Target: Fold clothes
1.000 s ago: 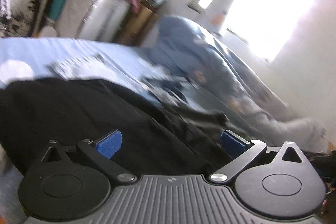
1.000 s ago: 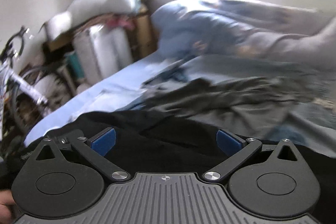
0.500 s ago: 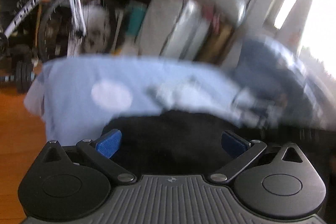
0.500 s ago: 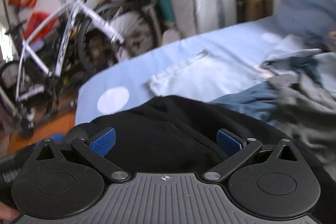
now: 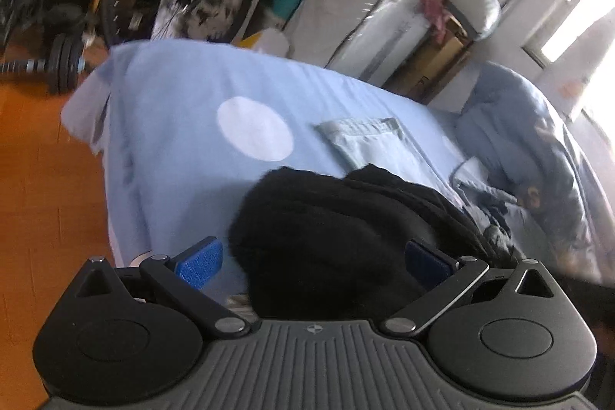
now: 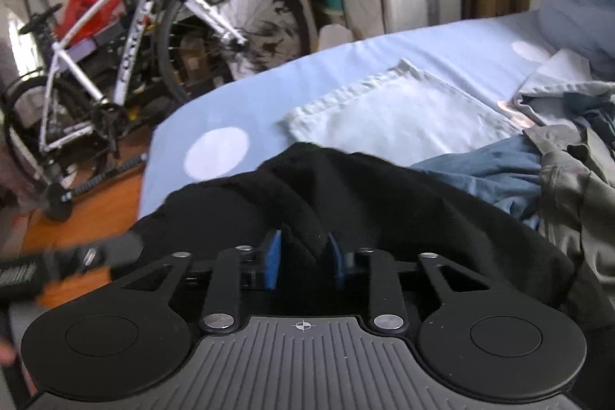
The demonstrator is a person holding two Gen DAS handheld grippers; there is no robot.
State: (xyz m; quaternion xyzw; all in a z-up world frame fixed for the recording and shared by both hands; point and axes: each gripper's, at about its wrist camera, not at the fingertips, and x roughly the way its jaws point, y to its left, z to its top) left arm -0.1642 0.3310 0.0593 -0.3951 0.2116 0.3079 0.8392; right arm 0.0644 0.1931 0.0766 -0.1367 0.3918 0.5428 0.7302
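One garment in play: black garment (image 6: 346, 202), bunched at the near edge of the blue bed sheet (image 5: 184, 125), not yet laid flat.
Right gripper (image 6: 303, 256): jaws closing on a ridge of black cloth that sits between the pads; I'd wait until the pinch is firm before lifting.
Left gripper (image 5: 311, 260): fingers spread wide, black cloth between but unpressed; I judge it should take a matching edge.
Neighbours: folded pale jeans (image 6: 399, 114) just beyond; I'd spread clear of them.

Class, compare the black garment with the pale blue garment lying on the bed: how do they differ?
The black garment is dark, bunched and loose; the pale blue garment is light, folded and flat. The black one sits between gripper fingers; the pale one lies untouched. Both rest on the blue bedsheet.
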